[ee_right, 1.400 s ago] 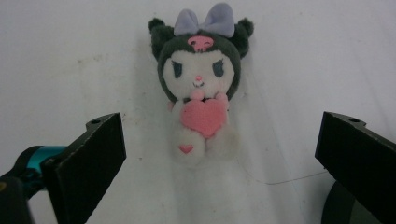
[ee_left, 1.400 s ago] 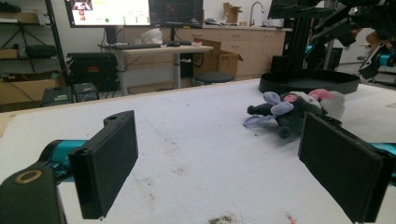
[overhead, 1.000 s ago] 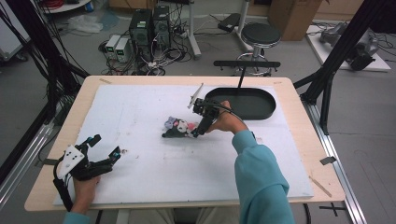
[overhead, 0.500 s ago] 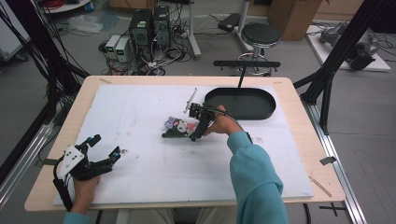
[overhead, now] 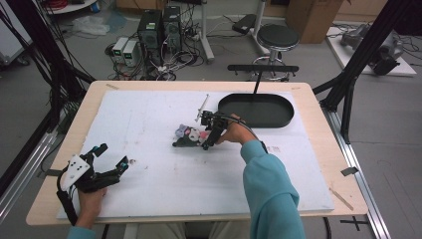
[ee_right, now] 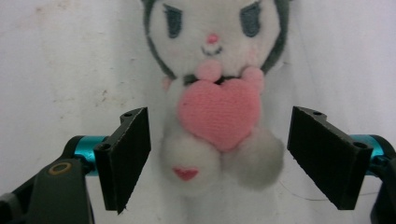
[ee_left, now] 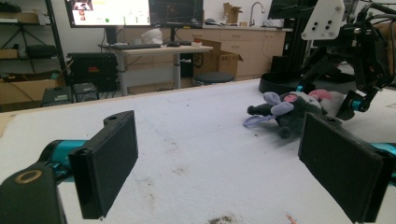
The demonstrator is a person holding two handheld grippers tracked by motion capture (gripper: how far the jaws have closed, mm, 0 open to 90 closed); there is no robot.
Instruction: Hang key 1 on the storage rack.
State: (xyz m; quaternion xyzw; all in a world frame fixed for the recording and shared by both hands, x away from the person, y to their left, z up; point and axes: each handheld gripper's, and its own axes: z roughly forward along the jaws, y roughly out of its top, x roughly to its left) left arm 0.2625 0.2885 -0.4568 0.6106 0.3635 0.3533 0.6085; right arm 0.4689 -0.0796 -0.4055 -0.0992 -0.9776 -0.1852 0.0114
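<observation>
Across the wide white-covered surface [overhead: 149, 114] I see little that has changed since a second ago: the black oval tray [overhead: 256, 110] sits at the far right, and my left gripper [overhead: 112, 158] rests at the near left corner exactly where it was, its fingers spread wide with nothing between them. Near the middle, just short of the tray, the plush toy [overhead: 189, 135] lies face up in the same spot. What differs is my right gripper [overhead: 206, 144]: it has dropped from above the toy down over it. Its fingers [ee_right: 128, 156] have just been closing, yet they stand clear on either side of the toy's lower body and pink heart [ee_right: 219, 114], not pressing it.
</observation>
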